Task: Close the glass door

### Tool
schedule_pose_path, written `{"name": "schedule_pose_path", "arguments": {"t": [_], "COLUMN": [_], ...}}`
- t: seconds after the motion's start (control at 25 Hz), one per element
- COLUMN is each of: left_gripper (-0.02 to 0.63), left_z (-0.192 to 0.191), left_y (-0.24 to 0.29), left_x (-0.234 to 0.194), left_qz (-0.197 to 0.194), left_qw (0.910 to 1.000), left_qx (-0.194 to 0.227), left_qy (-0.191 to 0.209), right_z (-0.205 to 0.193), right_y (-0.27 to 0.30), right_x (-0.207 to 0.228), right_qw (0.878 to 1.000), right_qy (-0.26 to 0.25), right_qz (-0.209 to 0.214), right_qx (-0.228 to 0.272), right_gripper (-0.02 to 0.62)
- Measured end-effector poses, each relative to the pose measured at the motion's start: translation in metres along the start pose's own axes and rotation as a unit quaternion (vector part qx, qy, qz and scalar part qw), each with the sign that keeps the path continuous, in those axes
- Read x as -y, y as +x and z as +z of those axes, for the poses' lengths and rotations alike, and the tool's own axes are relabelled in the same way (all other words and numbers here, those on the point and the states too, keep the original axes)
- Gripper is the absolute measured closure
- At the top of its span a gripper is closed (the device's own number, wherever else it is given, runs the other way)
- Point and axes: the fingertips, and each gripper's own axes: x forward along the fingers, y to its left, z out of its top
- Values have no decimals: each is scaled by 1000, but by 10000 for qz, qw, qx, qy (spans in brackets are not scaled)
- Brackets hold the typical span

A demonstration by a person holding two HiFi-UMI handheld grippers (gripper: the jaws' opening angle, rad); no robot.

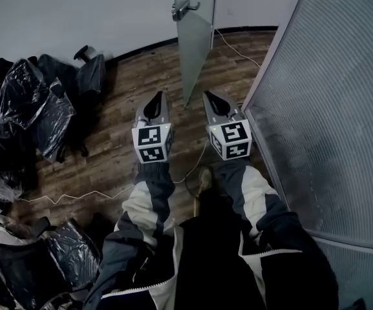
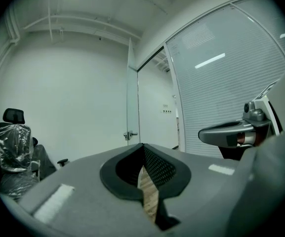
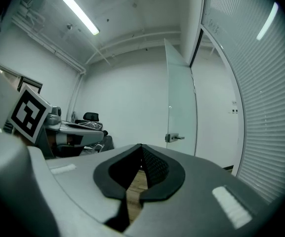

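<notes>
A: Checking claws: left gripper (image 1: 158,97), right gripper (image 1: 208,95)?
B: Both pinched together, nothing between the jaws, side by side.
A: Glass door (image 1: 194,37)?
B: Standing open just ahead of both tips, not touched. Lever handle (image 1: 183,7) shows. Ribbed partition (image 1: 328,95) to the right.

No words, numbers, labels or brand names can be read in any view.

Frosted glass door (image 1: 194,31) ajar (lever handle (image 1: 183,8))
</notes>
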Motion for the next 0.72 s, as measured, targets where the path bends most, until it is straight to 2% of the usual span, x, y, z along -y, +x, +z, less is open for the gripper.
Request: {"name": "schedule_pose_path", "arguments": {"t": [0.12, 0.4, 0.56, 0.72], "left_gripper": [604, 604, 604, 604], "left_z": [-2, 27, 27, 15], "left_y": [49, 176, 222, 257], "left_x": [-11, -39, -55, -71], "left_qz": [25, 193, 253, 251], "left_qw": [10000, 9998, 9997, 9995], "left_qx": [-42, 51, -21, -194], "left_qy": [9, 40, 29, -35], "right_z": [-2, 15, 23, 16], "right_y": [43, 149, 195, 232], "right_x": [29, 101, 134, 143], "right_qw": [10000, 9991, 9989, 9985], "right_qy": [-22, -285, -312, -301], "right_qz": [42, 325, 359, 451], "right_qx": [1, -7, -12, -121], "right_gripper": [589, 589, 589, 589]}}
